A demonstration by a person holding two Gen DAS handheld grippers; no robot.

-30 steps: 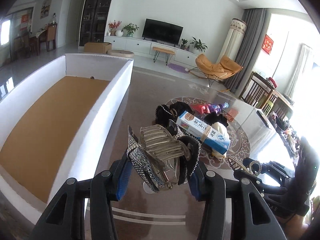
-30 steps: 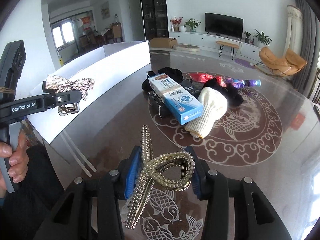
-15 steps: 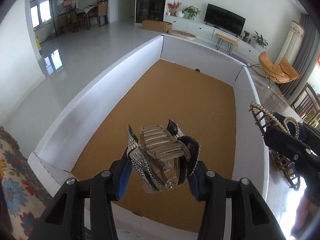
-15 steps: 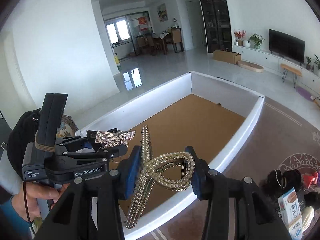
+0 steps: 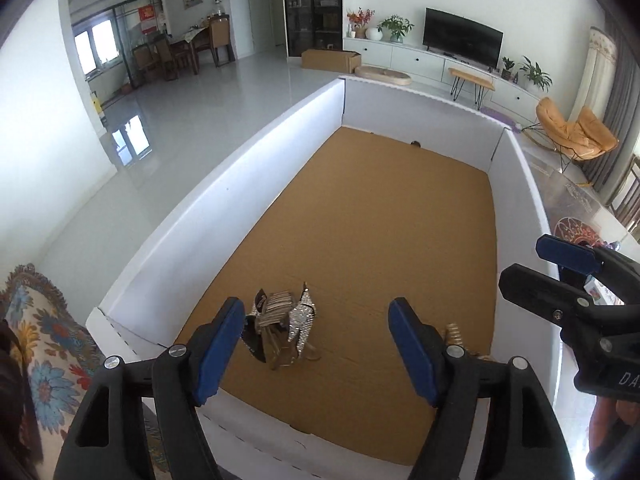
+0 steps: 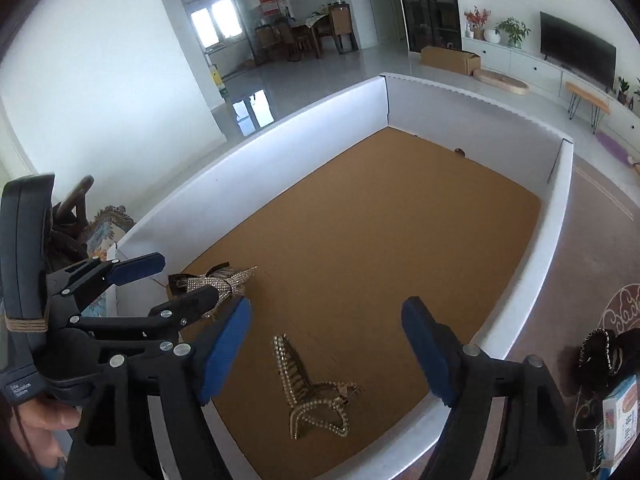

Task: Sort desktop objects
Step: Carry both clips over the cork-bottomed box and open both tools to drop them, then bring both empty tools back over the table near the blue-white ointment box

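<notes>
A large white-walled box (image 5: 224, 184) with a brown cardboard floor fills both views; it also shows in the right wrist view (image 6: 560, 216). A rhinestone bow hair clip (image 5: 282, 322) lies on the box floor near its front left corner, below my open, empty left gripper (image 5: 316, 344). The bow clip also shows in the right wrist view (image 6: 218, 284). A pearl hair claw (image 6: 316, 394) lies on the box floor below my open, empty right gripper (image 6: 326, 356). In the left wrist view only a tip of the claw (image 5: 454, 332) shows.
On the table right of the box lie a black hair accessory (image 6: 604, 350) and a blue-and-white carton (image 6: 618, 420). A floral cushion (image 5: 36, 332) sits left of the box. The right gripper's body (image 5: 580, 312) hangs over the box's right wall.
Both grippers have opened over the box. The bow clip and the pearl claw have dropped from the jaws onto the box floor.
</notes>
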